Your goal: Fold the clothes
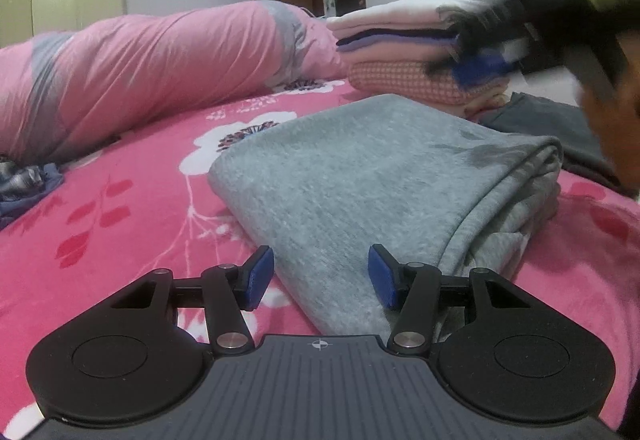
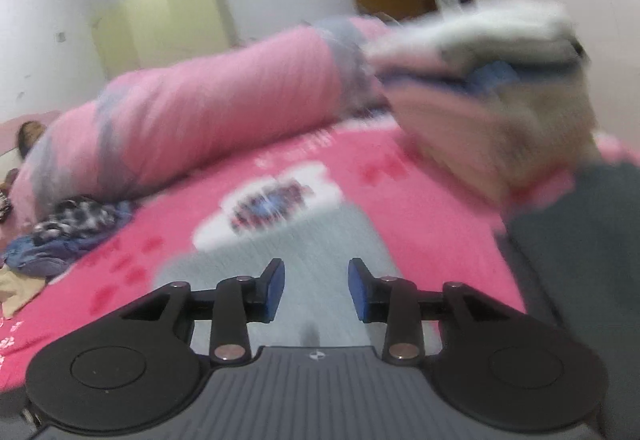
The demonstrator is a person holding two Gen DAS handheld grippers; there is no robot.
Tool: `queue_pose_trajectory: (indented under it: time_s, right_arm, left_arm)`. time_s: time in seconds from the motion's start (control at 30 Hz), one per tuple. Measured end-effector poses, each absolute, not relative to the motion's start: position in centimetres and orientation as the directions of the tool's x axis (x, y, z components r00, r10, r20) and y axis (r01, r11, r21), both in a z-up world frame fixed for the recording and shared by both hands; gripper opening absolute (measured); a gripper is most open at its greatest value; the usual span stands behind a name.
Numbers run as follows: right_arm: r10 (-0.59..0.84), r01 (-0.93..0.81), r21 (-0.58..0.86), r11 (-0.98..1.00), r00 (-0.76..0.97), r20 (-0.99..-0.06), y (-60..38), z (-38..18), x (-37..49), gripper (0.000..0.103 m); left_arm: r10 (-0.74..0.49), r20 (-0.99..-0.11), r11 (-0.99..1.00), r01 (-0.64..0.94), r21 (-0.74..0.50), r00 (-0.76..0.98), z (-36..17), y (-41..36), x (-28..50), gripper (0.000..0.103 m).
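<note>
A folded light grey garment [image 1: 360, 176] lies on the pink flowered bedspread [image 1: 120, 224]. My left gripper [image 1: 322, 277] hovers open at its near edge, with the cloth between and beneath the blue pads [image 1: 256, 280], nothing clamped. In the same view my right gripper [image 1: 486, 60] appears blurred at the upper right, above the far end of the garment. The right wrist view is motion-blurred: my right gripper [image 2: 316, 290] is open above the grey garment [image 2: 320, 240], holding nothing. A stack of folded clothes [image 1: 408, 40] stands behind, blurred in the right wrist view as the stack [image 2: 480, 88].
A rolled pink and grey duvet [image 1: 152, 72] lies across the back of the bed. A dark grey garment [image 1: 552, 124] lies right of the folded one, also seen as dark grey garment [image 2: 580, 240]. Crumpled dark patterned clothes [image 2: 68, 232] sit at the left. A wardrobe [image 2: 160, 20] stands by the wall.
</note>
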State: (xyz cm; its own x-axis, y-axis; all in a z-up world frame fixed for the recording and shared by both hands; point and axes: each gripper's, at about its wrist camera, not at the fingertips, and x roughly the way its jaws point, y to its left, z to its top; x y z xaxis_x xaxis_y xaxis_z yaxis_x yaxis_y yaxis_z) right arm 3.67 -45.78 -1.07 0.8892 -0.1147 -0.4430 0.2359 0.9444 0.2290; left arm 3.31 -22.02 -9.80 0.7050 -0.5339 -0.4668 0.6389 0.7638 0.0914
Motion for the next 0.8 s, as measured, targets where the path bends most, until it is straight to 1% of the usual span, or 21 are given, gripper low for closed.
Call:
queue_pose_trajectory:
  time_s: [0.13,0.17,0.23,0.3,0.33,0.37,0.4,0.47,0.53,0.67,0.7,0.73,0.8]
  right_arm:
    - [-0.097,0.18,0.162,0.97,0.903,-0.419,-44.7,2.5,7.2,0.041]
    - [-0.088,0.173,0.159,0.972,0.896,-0.436,-44.7,2.2,8.7,0.041]
    - [-0.082,0.184,0.155,0.971,0.858,-0.507,-45.0,0.0,11.6,0.041]
    - [-0.131,0.241,0.092,0.966,0.767,-0.629,-46.0,-5.0,14.7,0.04]
    - [-0.11,0.265,0.14,0.954,0.744,-0.66,-47.1,-6.9,15.4,0.04]
    - [-0.086,0.29,0.208,0.934,0.749,-0.657,-48.1,-7.1,15.6,0.038]
    - [-0.081,0.313,0.244,0.918,0.748,-0.658,-48.6,-6.4,15.6,0.037]
    - [-0.104,0.332,0.223,0.916,0.735,-0.67,-48.6,-5.3,15.7,0.037]
    - [-0.164,0.343,0.158,0.926,0.742,-0.65,-47.6,-3.9,14.8,0.039]
    - [-0.132,0.276,0.192,0.942,0.83,-0.542,-45.7,-0.1,11.7,0.039]
    - [-0.115,0.257,0.2,0.945,0.838,-0.534,-45.2,0.4,11.3,0.039]
    - [-0.101,0.244,0.199,0.949,0.834,-0.542,-44.9,0.4,11.4,0.039]
    - [-0.13,0.272,0.144,0.952,0.78,-0.612,-45.1,-2.5,12.4,0.039]
  left_arm:
    - [-0.557,-0.466,0.767,0.641,0.032,0.688,-10.1,-21.4,3.7,0.053]
    - [-0.563,-0.463,0.766,0.642,0.017,0.684,-10.2,-21.2,3.8,0.053]
    - [-0.578,-0.462,0.763,0.647,-0.012,0.673,-10.3,-20.9,4.1,0.053]
    - [-0.597,-0.466,0.753,0.657,-0.045,0.653,-10.5,-20.7,4.4,0.054]
    - [-0.606,-0.467,0.748,0.66,-0.06,0.644,-10.5,-20.6,4.6,0.054]
    - [-0.608,-0.467,0.749,0.659,-0.069,0.642,-10.5,-20.6,4.7,0.054]
    - [-0.611,-0.467,0.748,0.659,-0.078,0.639,-10.6,-20.5,4.8,0.054]
    - [-0.62,-0.466,0.746,0.659,-0.098,0.632,-10.7,-20.3,4.9,0.054]
    - [-0.627,-0.465,0.743,0.659,-0.116,0.626,-10.7,-20.1,5.0,0.054]
    - [-0.637,-0.461,0.739,0.66,-0.137,0.618,-10.9,-19.8,5.2,0.054]
    - [-0.638,-0.461,0.738,0.66,-0.138,0.617,-10.9,-19.8,5.3,0.054]
    - [-0.638,-0.46,0.738,0.66,-0.138,0.617,-10.9,-19.8,5.3,0.054]
    - [-0.64,-0.459,0.737,0.661,-0.139,0.617,-10.9,-19.7,5.2,0.054]
